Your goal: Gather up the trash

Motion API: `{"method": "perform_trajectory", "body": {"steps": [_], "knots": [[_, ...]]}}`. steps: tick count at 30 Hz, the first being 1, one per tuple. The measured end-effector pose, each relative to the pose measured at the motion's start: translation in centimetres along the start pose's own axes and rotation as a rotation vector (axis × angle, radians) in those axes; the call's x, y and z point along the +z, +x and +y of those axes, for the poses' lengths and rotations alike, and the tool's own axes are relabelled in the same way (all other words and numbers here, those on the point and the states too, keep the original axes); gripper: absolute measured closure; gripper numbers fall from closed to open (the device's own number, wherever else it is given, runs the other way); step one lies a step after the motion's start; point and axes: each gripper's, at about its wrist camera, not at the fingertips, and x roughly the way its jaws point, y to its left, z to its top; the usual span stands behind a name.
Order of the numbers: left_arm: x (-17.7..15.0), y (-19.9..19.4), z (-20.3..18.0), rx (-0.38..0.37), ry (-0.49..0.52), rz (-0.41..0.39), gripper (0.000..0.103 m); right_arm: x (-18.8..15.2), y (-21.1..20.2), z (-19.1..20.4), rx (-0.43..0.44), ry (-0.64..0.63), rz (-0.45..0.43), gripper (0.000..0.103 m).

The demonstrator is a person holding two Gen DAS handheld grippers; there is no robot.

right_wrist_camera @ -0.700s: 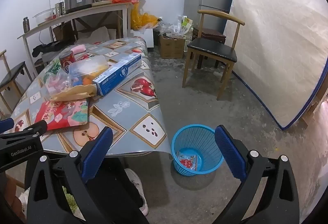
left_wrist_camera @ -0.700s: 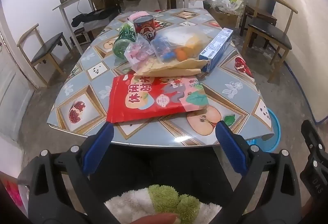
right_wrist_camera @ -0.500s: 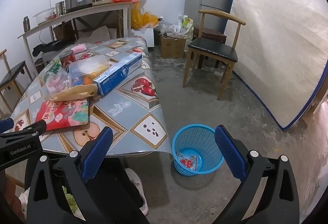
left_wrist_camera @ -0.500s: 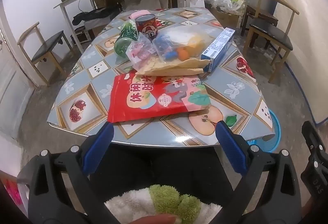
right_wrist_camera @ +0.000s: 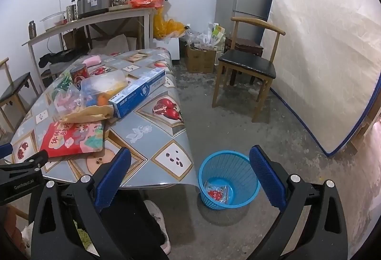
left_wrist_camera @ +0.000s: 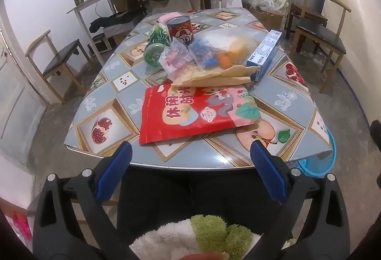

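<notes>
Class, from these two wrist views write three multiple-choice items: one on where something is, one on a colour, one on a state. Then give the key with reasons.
1. Where is the waste basket?
A. on the table
B. on the floor by the table's corner
C. on the chair

2. What colour is the large snack bag nearest the table's front edge?
A. red
B. black
C. white

3. How is the left gripper?
A. shut on the bag
B. shut, empty
C. open, empty

Key: 1 B, it stands on the concrete floor beside the cloth's hanging corner. 2 A, its front is mostly red. 3 C, the blue pads stand wide apart with nothing between them.
</notes>
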Motion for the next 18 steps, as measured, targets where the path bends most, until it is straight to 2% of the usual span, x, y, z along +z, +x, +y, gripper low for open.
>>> {"method": "perform_trajectory", "body": {"steps": [18], "knots": [[-0.08,-0.60,-0.17,-0.012,0.027,-0.021,0.007,0.46,-0.13,-0.74,-0.007,0.007,-0.011,0.006]]}}
